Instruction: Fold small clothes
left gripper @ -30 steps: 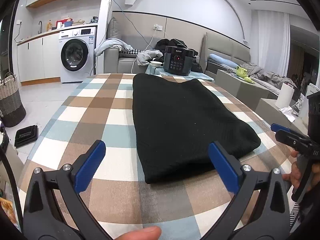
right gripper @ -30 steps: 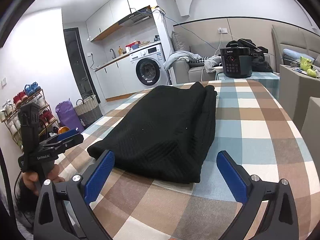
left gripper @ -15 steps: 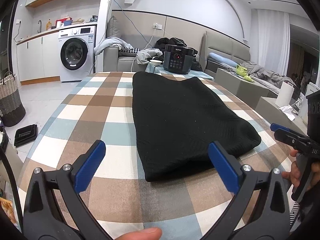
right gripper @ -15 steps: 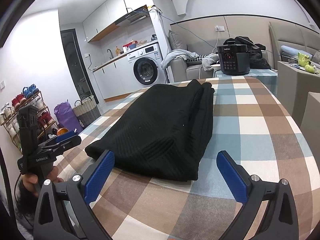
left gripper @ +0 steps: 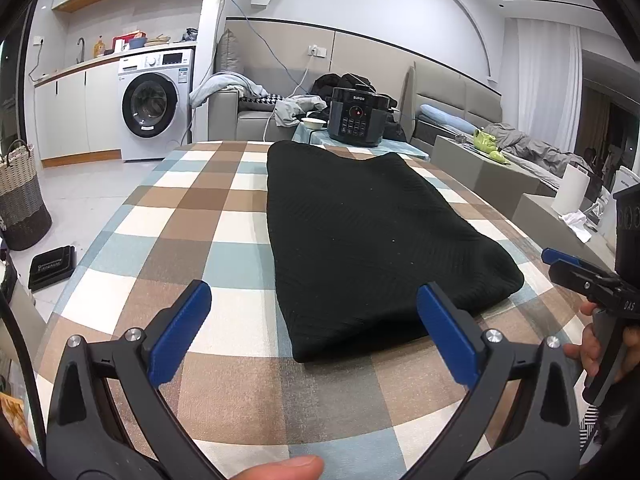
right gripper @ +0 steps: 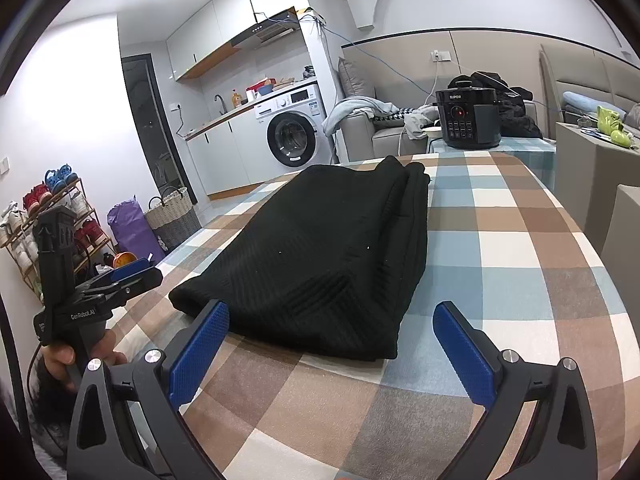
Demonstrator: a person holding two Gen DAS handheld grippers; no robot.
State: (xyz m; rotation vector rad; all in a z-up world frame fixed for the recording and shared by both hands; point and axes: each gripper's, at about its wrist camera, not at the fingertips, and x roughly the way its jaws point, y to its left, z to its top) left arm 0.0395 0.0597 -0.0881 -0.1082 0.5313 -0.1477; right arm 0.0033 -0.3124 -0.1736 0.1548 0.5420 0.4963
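Garment (left gripper: 372, 236): one black knit piece, lying flat on the checked tablecloth (left gripper: 192, 216) as a long, narrow, layered strip. It runs away from both tools, its near end just ahead of their fingertips.

Left gripper (left gripper: 314, 332): jaws spread wide, nothing between them. It hangs above the cloth, short of the garment's near edge; that edge's left corner sits between the two blue pads, which touch no fabric.

Right gripper (right gripper: 332, 344): likewise wide open and empty. The near end of the garment lies ahead of it, toward its left finger. From this side the long right-hand edge shows stacked layers, consistent with lengthwise folds already made.

Progress, as a judgement: the side-to-side folding appears complete, the sleeves or sides seemingly tucked in, though what lies inside the layers cannot be seen. Remaining, probably, is a crosswise fold bringing the near end over toward the far end, then a final squaring. No grasp has been made for that step.

Beyond the table's far end stands a dark pressure cooker (left gripper: 357, 117), well apart from the work and no obstacle.
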